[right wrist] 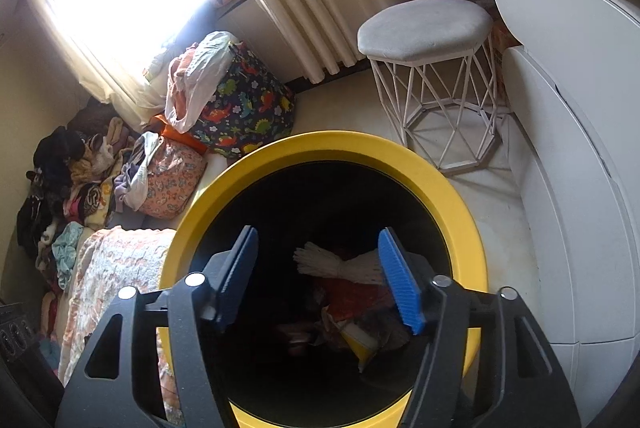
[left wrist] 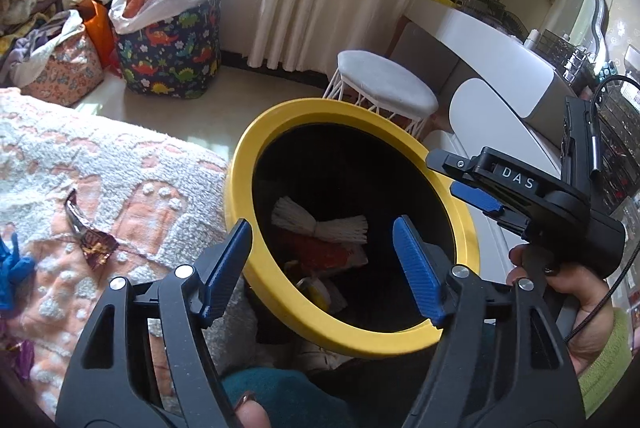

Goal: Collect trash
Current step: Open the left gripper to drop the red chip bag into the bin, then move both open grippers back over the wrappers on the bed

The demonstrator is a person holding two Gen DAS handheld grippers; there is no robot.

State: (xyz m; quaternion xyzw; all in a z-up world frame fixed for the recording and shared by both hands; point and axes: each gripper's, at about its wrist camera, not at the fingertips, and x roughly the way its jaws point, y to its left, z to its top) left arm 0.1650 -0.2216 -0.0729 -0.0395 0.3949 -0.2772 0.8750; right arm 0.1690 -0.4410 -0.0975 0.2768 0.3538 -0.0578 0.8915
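Both the left gripper (left wrist: 322,268) and right gripper (right wrist: 318,278) hang spread, empty, over the yellow bin (left wrist: 246,164), its trash (left wrist: 320,228) half lost in shadow.

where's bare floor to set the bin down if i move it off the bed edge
Bare floor lies between the yellow bin, the stool and the white cabinet. A second open strip runs in front of the curtain, between the dinosaur bag and the stool. The corner by the window is crowded with bags and clothes.
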